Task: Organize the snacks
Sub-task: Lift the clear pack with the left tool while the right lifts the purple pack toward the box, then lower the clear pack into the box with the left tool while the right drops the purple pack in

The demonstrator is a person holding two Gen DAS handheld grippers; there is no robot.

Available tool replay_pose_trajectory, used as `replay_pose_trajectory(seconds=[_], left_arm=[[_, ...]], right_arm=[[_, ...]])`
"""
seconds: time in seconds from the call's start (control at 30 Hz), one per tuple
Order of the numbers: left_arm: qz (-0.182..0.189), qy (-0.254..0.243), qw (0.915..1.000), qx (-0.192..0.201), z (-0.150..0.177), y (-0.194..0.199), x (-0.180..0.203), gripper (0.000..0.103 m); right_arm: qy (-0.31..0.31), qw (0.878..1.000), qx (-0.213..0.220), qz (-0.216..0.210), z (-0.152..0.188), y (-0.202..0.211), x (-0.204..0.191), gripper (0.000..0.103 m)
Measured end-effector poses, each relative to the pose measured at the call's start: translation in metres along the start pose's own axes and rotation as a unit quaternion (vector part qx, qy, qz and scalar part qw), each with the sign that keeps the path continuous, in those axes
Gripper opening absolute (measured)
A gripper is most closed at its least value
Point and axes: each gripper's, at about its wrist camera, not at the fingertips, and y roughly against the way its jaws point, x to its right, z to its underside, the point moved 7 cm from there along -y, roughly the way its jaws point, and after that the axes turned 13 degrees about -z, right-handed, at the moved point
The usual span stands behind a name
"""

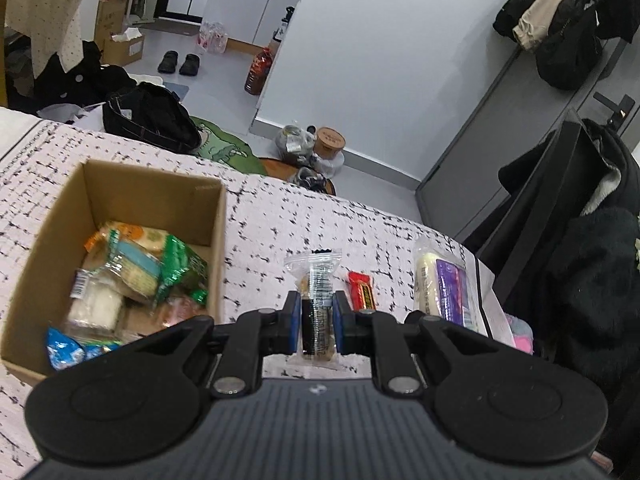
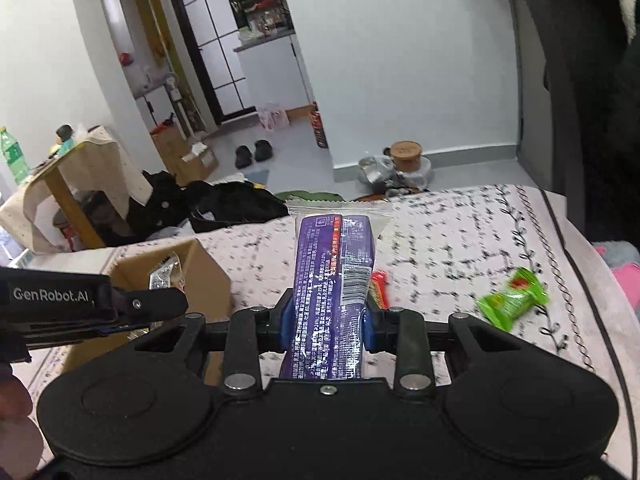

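My left gripper [image 1: 316, 320] is shut on a clear-wrapped snack bar with black print [image 1: 318, 300], held above the patterned bedspread [image 1: 280, 216], just right of the open cardboard box [image 1: 216, 240] that holds several wrapped snacks [image 1: 132, 268]. My right gripper [image 2: 328, 316] is shut on a purple snack pack [image 2: 332, 264] and holds it above the bed. That pack also shows in the left wrist view [image 1: 444, 284]. A small red snack [image 1: 362, 290] lies on the bed between the two; it shows in the right wrist view [image 2: 380, 286] too. A green wrapped snack [image 2: 512, 296] lies to the right.
The left gripper body [image 2: 80, 300] shows at the left of the right wrist view, over the box [image 2: 200, 276]. Dark clothes [image 1: 148, 116] lie at the bed's far edge. A coat on a chair [image 1: 580, 240] stands at the right. Floor clutter lies beyond the bed.
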Motion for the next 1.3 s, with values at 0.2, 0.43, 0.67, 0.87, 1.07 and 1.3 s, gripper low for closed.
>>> replay_pose_trajectory(seconds=[0.2,0.43,0.67,0.87,1.07,1.3], left_arm=[[-0.017,0.004,0.9998,0.01,-0.009,0.006,-0.017,0.016],[-0.042,0.016,0.9988,0.02,-0.019,0.01,-0.041,0.015],[-0.066,0.027,0.9973,0.021,-0.023,0.007,-0.07,0.016],[-0.085,0.037,0.9956,0.011,-0.021,-0.002,-0.094,0.016],[-0.095,0.042,0.9946,0.003,-0.019,-0.011,-0.106,0.016],[-0.114,0.056,0.9918,-0.005,-0.019,-0.014,-0.117,0.019]], right_arm=[[0.008,1.0,0.004,-0.025,-0.005,-0.01,-0.019,0.031],[0.01,0.999,0.003,-0.052,-0.007,-0.02,-0.035,0.031],[0.021,0.997,-0.004,-0.07,-0.005,-0.03,-0.052,0.031],[0.026,0.997,-0.013,-0.076,-0.002,-0.035,-0.06,0.031],[0.027,0.996,-0.021,-0.079,0.0,-0.039,-0.063,0.031],[0.034,0.995,-0.033,-0.093,0.006,-0.045,-0.075,0.031]])
